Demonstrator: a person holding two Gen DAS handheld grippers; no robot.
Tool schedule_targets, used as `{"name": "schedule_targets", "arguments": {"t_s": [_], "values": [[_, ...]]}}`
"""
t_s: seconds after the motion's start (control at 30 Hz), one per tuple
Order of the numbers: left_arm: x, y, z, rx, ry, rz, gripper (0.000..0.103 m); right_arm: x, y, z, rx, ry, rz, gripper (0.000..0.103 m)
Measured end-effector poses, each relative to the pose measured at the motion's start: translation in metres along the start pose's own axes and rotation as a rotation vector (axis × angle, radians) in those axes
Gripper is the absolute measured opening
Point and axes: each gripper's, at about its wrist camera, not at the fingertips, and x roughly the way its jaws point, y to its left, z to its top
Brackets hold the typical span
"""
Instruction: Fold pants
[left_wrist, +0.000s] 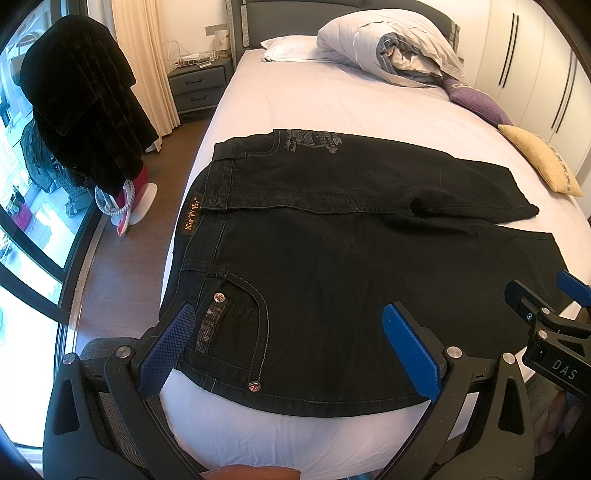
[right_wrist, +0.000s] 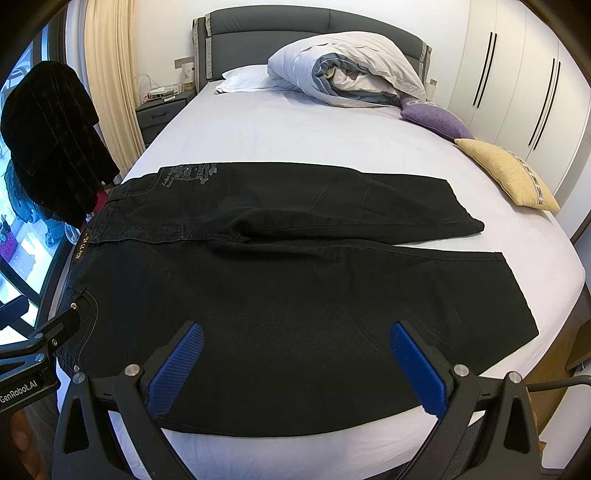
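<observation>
Across the bed (right_wrist: 332, 140) black pants (right_wrist: 280, 295) lie flat, unfolded, waistband leftward. Above the near pocket the left gripper (left_wrist: 291, 343) gapes wide, empty; further right, the right gripper (right_wrist: 295, 362) likewise. Next, each probably needs a near-edge pinch.

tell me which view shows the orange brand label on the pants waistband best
The left wrist view: the brand label sits close and large, its orange lettering mostly readable on the black pants. In the right wrist view the same label is smaller, near the left edge and sharply angled, so its text is hard to read.
</observation>
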Motion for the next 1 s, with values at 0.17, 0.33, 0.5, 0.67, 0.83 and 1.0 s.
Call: {"name": "schedule_targets", "arguments": {"t_s": [0.17,0.33,0.5,0.67,0.83,1.0], "values": [[0.000,0.000,0.000,0.000,0.000,0.000,0.103,0.001,-0.001,0.002,0.001,0.001,0.001,0.103],[0.000,-0.002,-0.003,-0.001,0.001,-0.001,0.103,0.001,0.001,-0.001,0.000,0.004,0.002,0.103],[0.000,-0.001,-0.004,-0.005,-0.008,0.002,0.103,0.003,0.004,-0.008,-0.004,0.011,0.006,0.103],[0.007,0.005,-0.001,0.003,-0.031,-0.022,0.103,0.006,-0.005,0.004,-0.036,0.002,0.062,0.103],[0.045,0.016,0.018,0.120,0.022,-0.013,0.103,0.011,-0.020,0.036,-0.130,-0.040,0.260,0.103],[0.079,0.028,0.080,0.192,0.060,-0.146,0.103,0.023,-0.027,0.080,-0.349,-0.119,0.375,0.103]]}}
